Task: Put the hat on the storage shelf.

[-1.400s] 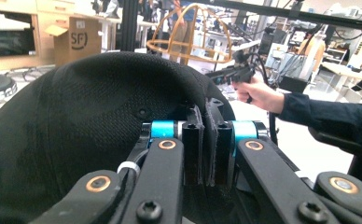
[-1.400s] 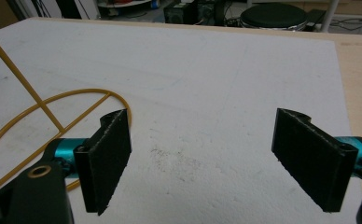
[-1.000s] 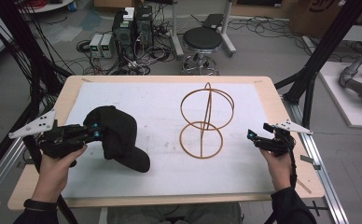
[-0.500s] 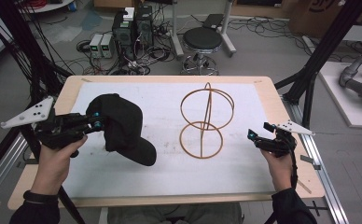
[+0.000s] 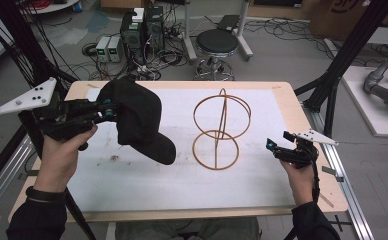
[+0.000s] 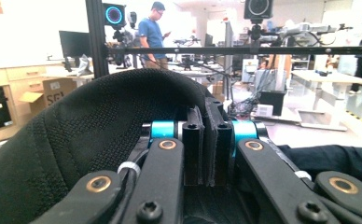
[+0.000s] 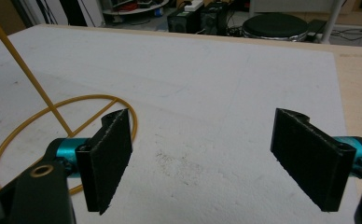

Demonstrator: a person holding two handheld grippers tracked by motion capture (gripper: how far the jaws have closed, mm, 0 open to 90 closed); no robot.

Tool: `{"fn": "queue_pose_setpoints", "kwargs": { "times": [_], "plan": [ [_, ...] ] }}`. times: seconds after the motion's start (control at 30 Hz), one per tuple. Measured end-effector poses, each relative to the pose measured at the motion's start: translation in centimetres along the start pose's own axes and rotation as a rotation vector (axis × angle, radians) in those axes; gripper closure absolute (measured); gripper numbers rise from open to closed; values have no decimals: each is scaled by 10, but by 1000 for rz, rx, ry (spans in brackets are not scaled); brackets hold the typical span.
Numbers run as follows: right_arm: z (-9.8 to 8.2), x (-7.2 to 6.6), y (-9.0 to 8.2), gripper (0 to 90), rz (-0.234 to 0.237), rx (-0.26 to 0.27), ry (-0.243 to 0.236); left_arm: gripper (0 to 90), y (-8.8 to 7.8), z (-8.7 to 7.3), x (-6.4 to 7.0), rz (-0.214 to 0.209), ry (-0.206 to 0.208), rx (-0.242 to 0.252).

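High view: the left gripper (image 5: 109, 107), held in the person's left hand (image 5: 62, 150), is clamped on the edge of a black cap (image 5: 139, 122), which hangs clear above the white mat (image 5: 147, 190), brim pointing down and toward the person. A gold wire stand (image 5: 219, 130) sits upright near the mat's centre, just beside the cap and apart from it. The right gripper (image 5: 272, 146) rests low at the table's (image 5: 302, 117) right edge, well apart from the stand.

Left gripper view: both jaws are pressed together on a fold of cap fabric (image 6: 100, 126).

Right gripper view: the jaws stand wide apart, nothing between them, over the mat (image 7: 207, 93); the stand's base ring (image 7: 48, 126) lies to their left.
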State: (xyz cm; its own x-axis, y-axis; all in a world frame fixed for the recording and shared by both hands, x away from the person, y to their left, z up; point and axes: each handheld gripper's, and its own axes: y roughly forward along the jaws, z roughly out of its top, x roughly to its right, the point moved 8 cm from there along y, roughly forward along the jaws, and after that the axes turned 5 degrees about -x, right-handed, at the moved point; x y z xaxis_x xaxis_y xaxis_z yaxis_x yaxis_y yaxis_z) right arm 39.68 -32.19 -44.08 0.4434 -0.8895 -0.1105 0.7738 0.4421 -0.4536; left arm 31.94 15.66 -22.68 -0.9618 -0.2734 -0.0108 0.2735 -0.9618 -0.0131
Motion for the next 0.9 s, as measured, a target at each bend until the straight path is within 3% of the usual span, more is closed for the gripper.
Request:
{"fn": "queue_pose_setpoints", "kwargs": {
  "times": [0.13,0.27,0.43,0.5,0.53,0.57,0.73,0.9],
  "plan": [
    [8,-5,-10,241,12,42,-19,867,7,7,-1,-1,1,10],
    [25,-21,-28,275,53,108,-39,867,11,11,-2,-5,3,14],
    [47,-70,-61,344,143,225,-144,867,12,13,-1,-6,2,28],
    [50,-92,-67,344,186,231,-188,867,12,14,-1,-7,1,31],
    [52,-111,-70,344,226,238,-218,867,13,15,0,-8,-1,31],
    [52,-111,-70,344,226,238,-218,867,13,15,0,-10,-2,29],
    [53,-146,-64,343,322,215,-253,867,17,20,3,-19,3,26],
    [56,-170,-57,342,389,211,-281,867,20,23,4,-29,3,29]
  ]
}}
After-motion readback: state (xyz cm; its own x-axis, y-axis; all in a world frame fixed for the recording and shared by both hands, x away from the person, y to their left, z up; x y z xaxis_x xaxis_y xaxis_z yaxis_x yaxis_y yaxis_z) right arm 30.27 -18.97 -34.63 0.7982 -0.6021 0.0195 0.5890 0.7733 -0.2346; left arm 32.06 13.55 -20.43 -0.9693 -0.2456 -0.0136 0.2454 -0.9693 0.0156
